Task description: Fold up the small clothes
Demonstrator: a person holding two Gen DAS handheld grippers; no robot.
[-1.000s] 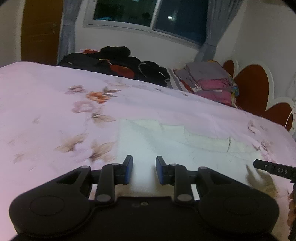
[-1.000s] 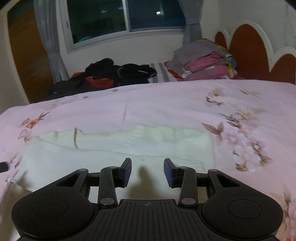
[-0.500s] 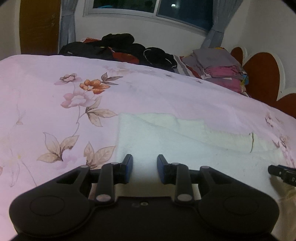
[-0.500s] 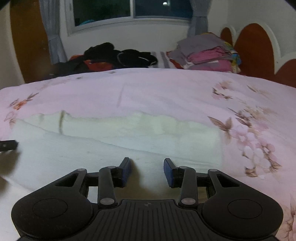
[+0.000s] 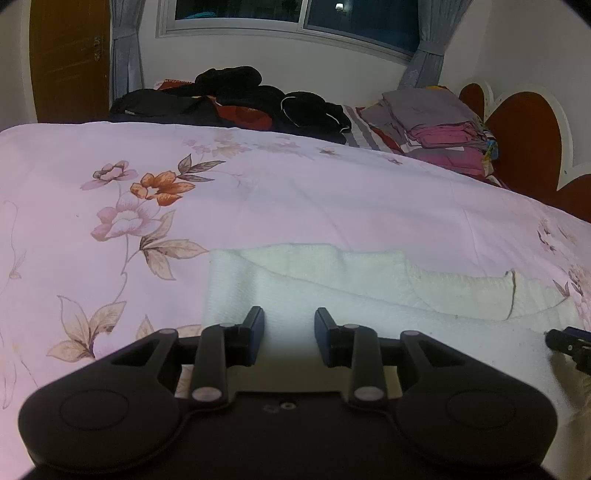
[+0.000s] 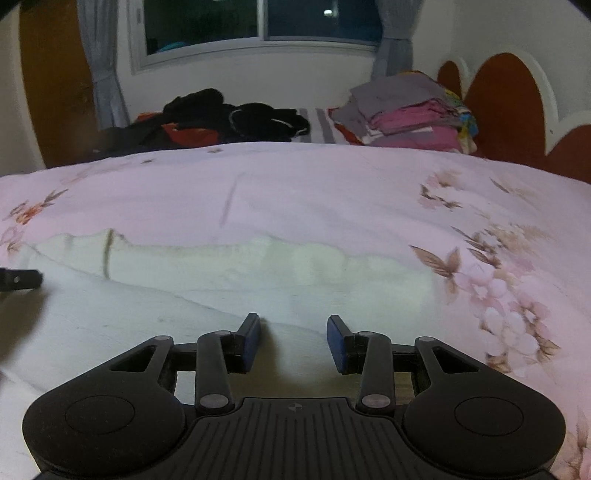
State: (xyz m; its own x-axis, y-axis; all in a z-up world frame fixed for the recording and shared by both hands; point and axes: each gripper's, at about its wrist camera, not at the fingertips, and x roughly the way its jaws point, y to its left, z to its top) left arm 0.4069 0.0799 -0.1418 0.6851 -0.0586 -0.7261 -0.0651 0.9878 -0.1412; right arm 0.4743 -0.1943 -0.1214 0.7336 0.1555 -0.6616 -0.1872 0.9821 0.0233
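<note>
A white knitted garment (image 5: 369,291) lies spread flat across the pink floral bedspread (image 5: 295,184). My left gripper (image 5: 289,334) hovers low over its left end, near the left edge, jaws opening, nothing between them. My right gripper (image 6: 293,339) hangs low over the garment (image 6: 221,273) toward its right end, open with only cloth below. The tip of the right gripper (image 5: 567,341) shows at the right edge of the left wrist view. At the left edge of the right wrist view, the tip of the left gripper (image 6: 22,278) pokes in.
A heap of dark clothes (image 5: 236,99) and a folded stack of grey and pink clothes (image 5: 439,129) sit at the far side of the bed. A red and white headboard (image 5: 524,129) stands at the right, a window (image 5: 295,14) and a wooden door (image 5: 70,59) behind.
Both grippers have sunk toward the garment, which now looks larger and nearer. The left gripper slid toward the garment's left end and its jaws widened a little. The right gripper's jaws stayed the same.
</note>
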